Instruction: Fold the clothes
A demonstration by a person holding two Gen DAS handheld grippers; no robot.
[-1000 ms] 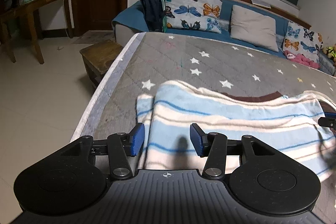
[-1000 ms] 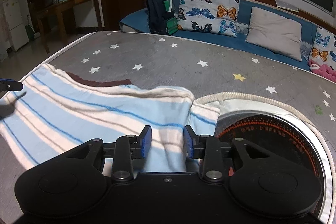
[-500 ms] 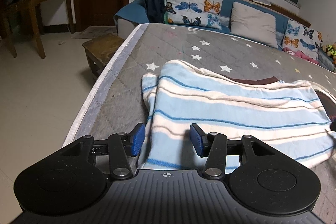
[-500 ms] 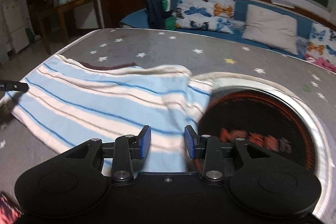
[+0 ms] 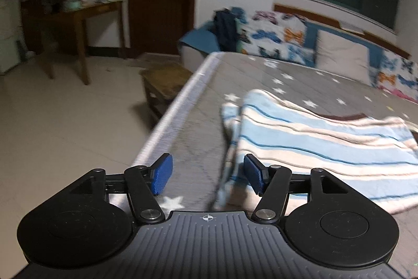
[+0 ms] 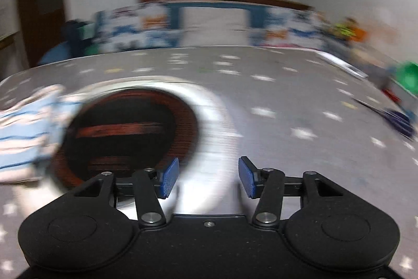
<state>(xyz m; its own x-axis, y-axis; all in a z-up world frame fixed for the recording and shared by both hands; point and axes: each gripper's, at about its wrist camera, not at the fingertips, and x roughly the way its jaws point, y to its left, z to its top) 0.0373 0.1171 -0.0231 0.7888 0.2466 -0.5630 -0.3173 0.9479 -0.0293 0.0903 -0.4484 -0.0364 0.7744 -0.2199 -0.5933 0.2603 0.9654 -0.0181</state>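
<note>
Striped garment (image 5: 326, 148) lies folded on the bed (image 5: 198, 137); left tongs (image 5: 206, 178) and right tongs (image 6: 207, 177) both apart, empty, apparently released.

grey star-printed bed (image 5: 198, 137) carrying a striped garment and a round dark disc

the quilted cover (image 6: 287, 101), dotted with pale stars, runs ahead of both grippers, its pale piped edge to the left in the left wrist view. a blue, cream and white striped garment (image 5: 326, 148) lies folded on it, ahead and right of the left gripper. in the blurred right wrist view a round dark disc (image 6: 125, 137) with reddish markings and a pale rim lies ahead-left, its left edge touching the garment (image 6: 23, 135).
</note>
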